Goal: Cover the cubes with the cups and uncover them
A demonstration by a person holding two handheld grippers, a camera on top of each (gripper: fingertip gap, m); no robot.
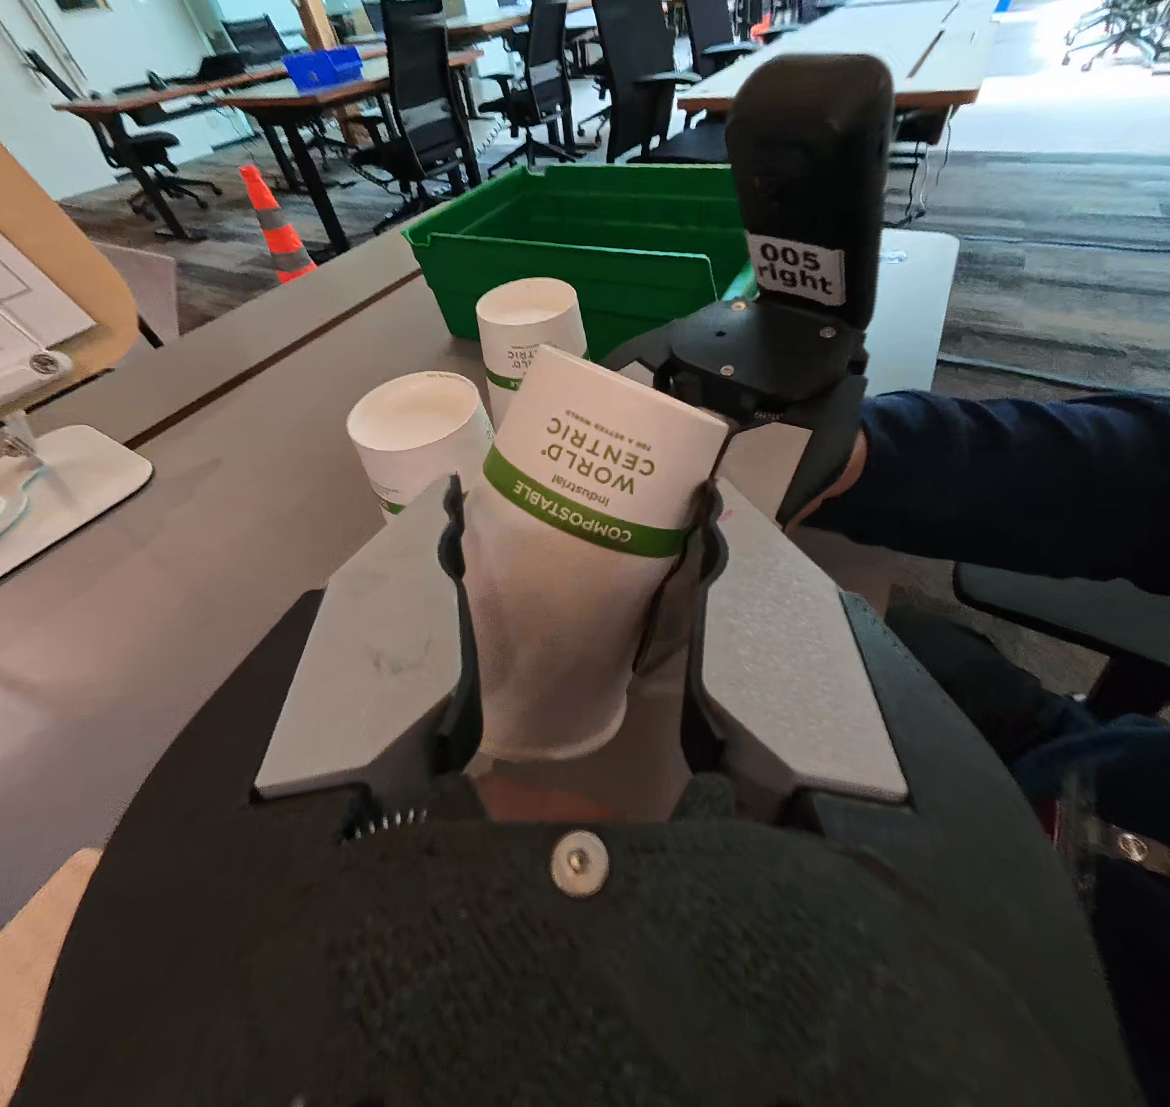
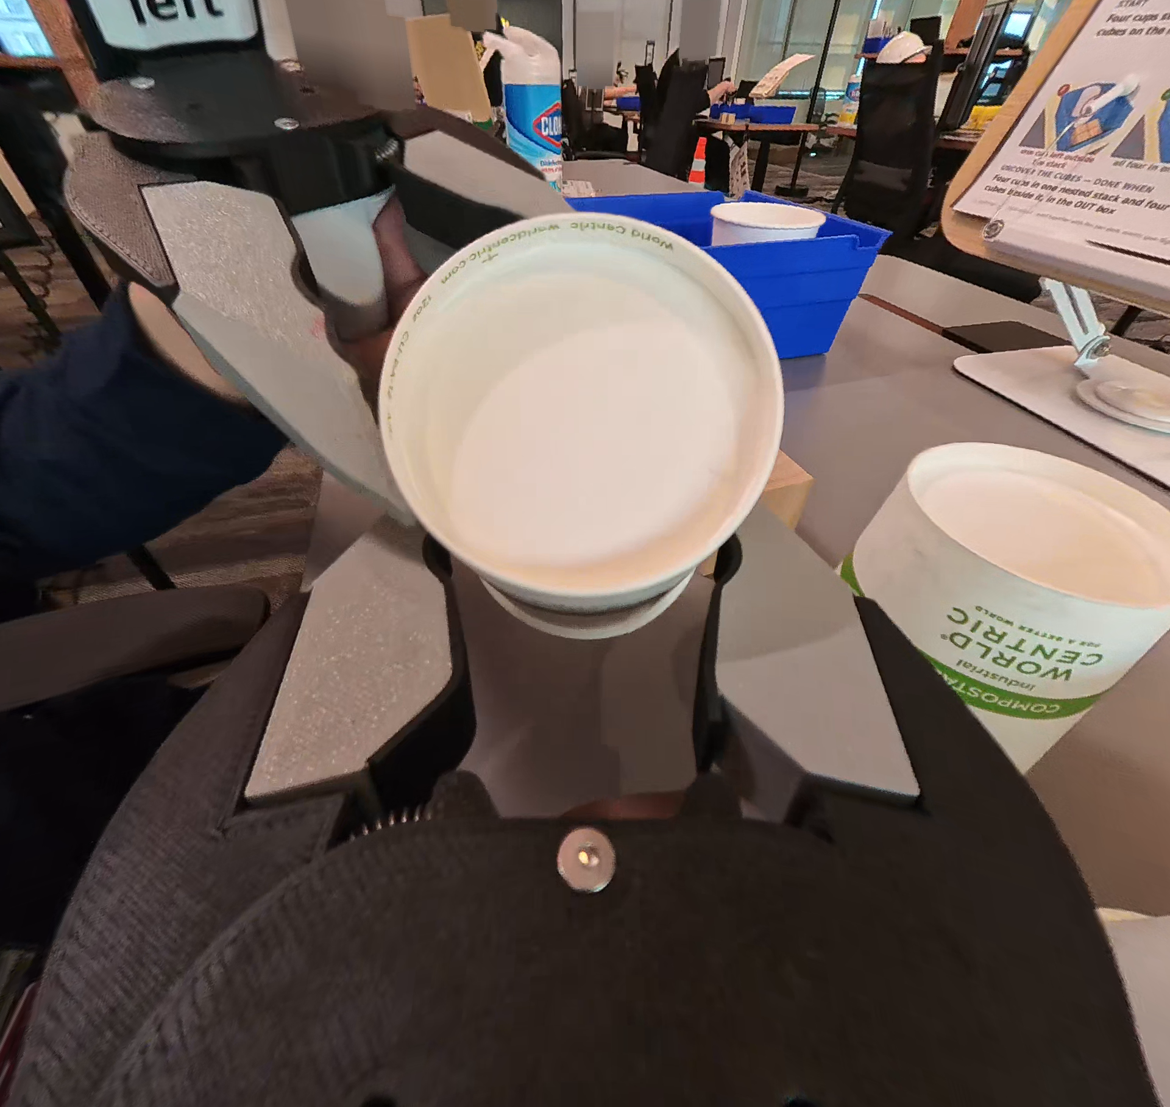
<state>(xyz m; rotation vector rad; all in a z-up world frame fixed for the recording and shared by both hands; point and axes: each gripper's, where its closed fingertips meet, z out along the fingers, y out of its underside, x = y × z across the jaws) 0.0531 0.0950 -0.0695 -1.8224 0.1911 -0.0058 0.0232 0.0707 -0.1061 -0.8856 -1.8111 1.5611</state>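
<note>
Both tongs are pinching one upside-down paper cup (image 1: 589, 506) near the table's (image 1: 158, 538) edge, left gripper (image 1: 579, 506) and right gripper (image 2: 582, 560) risking crushing it or knocking neighbouring cups (image 1: 418, 437).

Surface: a grey table (image 1: 209, 443) with a dark seam running across it.
Landmark: the green bin (image 1: 570, 253) sat at the table's far edge.
Cups: two white upturned cups (image 1: 418, 437) (image 1: 528, 329) stood just in front of the green bin.
Stand: a pale flat stand base (image 1: 69, 481) lay well left of the green bin.
Blue bin: a blue bin (image 2: 804, 291) rested on the table, a white cup (image 2: 766, 221) inside.
Block: a wooden cube (image 2: 788, 484) was there, only its corner showing.
</note>
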